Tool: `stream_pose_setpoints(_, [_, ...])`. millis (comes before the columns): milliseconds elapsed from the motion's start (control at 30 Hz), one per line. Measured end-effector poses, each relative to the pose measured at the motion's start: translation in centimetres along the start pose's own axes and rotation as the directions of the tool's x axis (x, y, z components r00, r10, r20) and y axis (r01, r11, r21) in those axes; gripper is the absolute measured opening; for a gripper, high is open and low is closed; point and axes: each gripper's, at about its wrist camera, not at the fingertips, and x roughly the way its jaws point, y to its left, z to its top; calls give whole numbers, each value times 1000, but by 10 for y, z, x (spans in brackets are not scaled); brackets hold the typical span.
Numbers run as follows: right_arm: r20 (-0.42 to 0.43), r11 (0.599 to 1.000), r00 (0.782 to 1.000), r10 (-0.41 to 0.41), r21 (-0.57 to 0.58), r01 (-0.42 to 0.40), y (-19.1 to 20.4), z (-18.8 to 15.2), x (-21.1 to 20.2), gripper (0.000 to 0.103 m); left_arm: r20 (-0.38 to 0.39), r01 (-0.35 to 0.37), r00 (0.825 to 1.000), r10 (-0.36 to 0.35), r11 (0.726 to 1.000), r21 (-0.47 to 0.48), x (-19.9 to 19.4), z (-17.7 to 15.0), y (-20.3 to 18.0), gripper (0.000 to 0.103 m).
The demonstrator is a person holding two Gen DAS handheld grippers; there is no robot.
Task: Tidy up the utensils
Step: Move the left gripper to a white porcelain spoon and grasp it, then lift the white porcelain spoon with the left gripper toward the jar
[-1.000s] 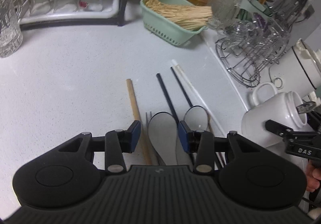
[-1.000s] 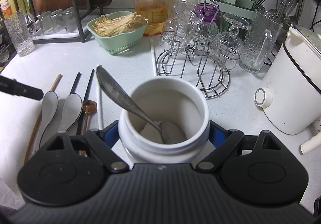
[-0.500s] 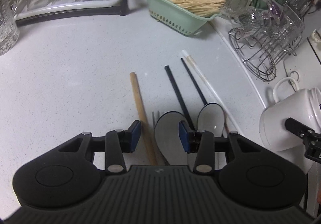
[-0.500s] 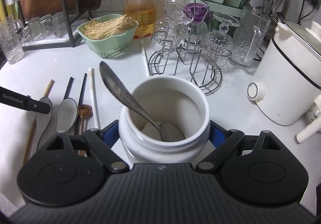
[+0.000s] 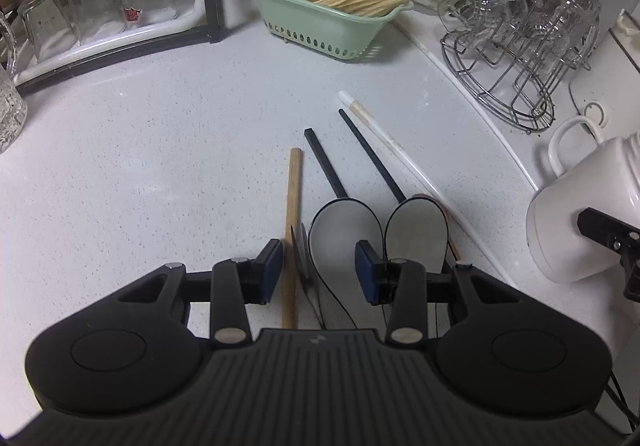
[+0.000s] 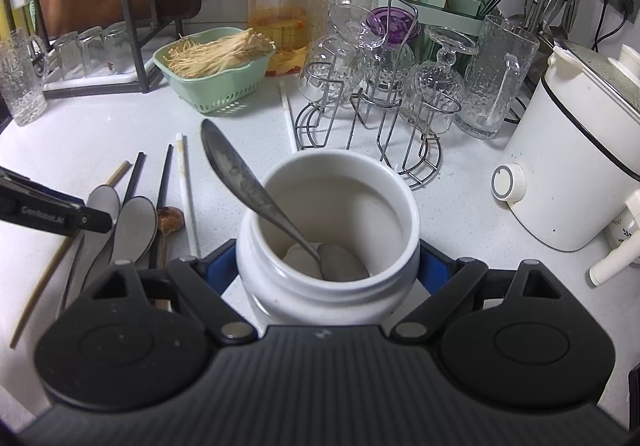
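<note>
My right gripper (image 6: 328, 266) is shut on a white ceramic jar (image 6: 328, 230) that holds a metal spoon (image 6: 248, 182). The jar also shows at the right of the left wrist view (image 5: 576, 218). My left gripper (image 5: 319, 266) is open, low over utensils lying on the counter: a wooden chopstick (image 5: 292, 214), a fork (image 5: 300, 250) and the left grey spoon (image 5: 344, 230) lie between its fingers. A second grey spoon (image 5: 416, 234) lies just right of them. The row also shows in the right wrist view: both grey spoons (image 6: 132, 226), black chopsticks (image 6: 164, 178), a small copper spoon (image 6: 170, 220) and a white chopstick (image 6: 186, 182).
A green basket of enoki mushrooms (image 6: 216, 66), a red-lidded jar (image 6: 282, 14), a wire rack of glasses (image 6: 380, 86), a utensil holder (image 6: 440, 2) and a white cooker (image 6: 576, 150) stand behind. A tray of upturned glasses (image 5: 96, 10) is at the back left.
My left gripper has drawn back toward me along the utensil row, still open. My right gripper has kept hold of the jar and lifted slightly.
</note>
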Motion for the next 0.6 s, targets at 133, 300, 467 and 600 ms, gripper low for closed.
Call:
stream_pose_setpoints(133, [10,1000,1000,0,1,0,0,-2,0,92,2,-5,1000,5,1000,10,2,1,-1,26])
stream_pose_setpoints(300, [27,1000,1000,-4,7,4,0,-3,-1,92,17,1,1000,-2,999,33,-2,2,-2,9])
stream_pose_setpoints(467, [28,1000,1000,-14,15,13,2,-3,0,92,13,37,999,-37,999,10,-5,4,5,5])
stream_pose_setpoints(600, [30,1000,999,-15,16,15,1,-3,0,92,14,53,998,-53,998,16,-14,4,7,3])
